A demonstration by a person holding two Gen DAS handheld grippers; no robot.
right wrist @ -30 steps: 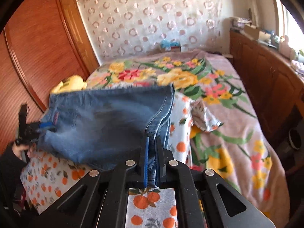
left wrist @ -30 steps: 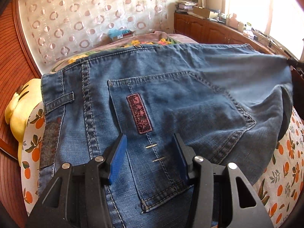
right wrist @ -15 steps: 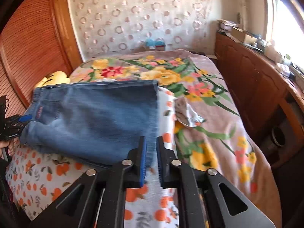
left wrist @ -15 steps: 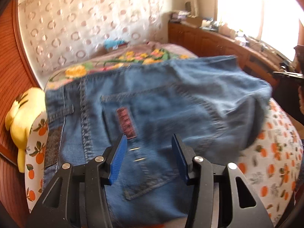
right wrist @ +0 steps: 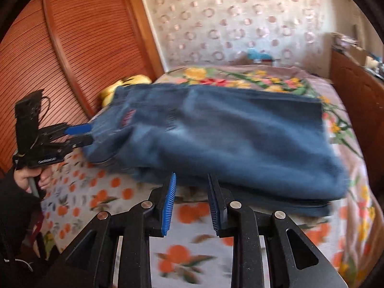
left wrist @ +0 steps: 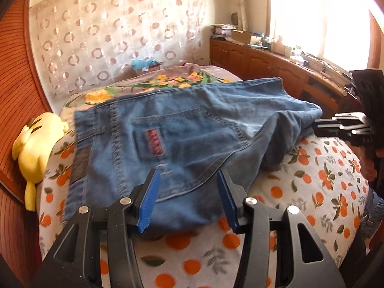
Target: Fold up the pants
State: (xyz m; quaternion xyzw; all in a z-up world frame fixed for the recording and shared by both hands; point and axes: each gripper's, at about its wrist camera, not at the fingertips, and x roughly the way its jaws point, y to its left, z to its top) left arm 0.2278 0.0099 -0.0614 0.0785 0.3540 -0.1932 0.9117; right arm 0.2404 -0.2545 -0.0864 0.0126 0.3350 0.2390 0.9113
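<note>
Pants (left wrist: 192,139): blue denim, folded over, lying on the bed (left wrist: 312,192), back pocket with red patch facing up.
Left hand-held gripper (left wrist: 187,201): released, jaws spread at the pants' near edge.
Right hand-held gripper (right wrist: 192,201): released, jaws apart, just beside the fold.
Yellow plush toy (left wrist: 36,148): far left, beside the waistband.

A circle-patterned curtain (left wrist: 115,40) fills the upper centre, slatted wooden doors (right wrist: 72,48) stand at left, and a bright window (left wrist: 316,16) glares above wooden cabinets (left wrist: 259,64) at upper right.
</note>
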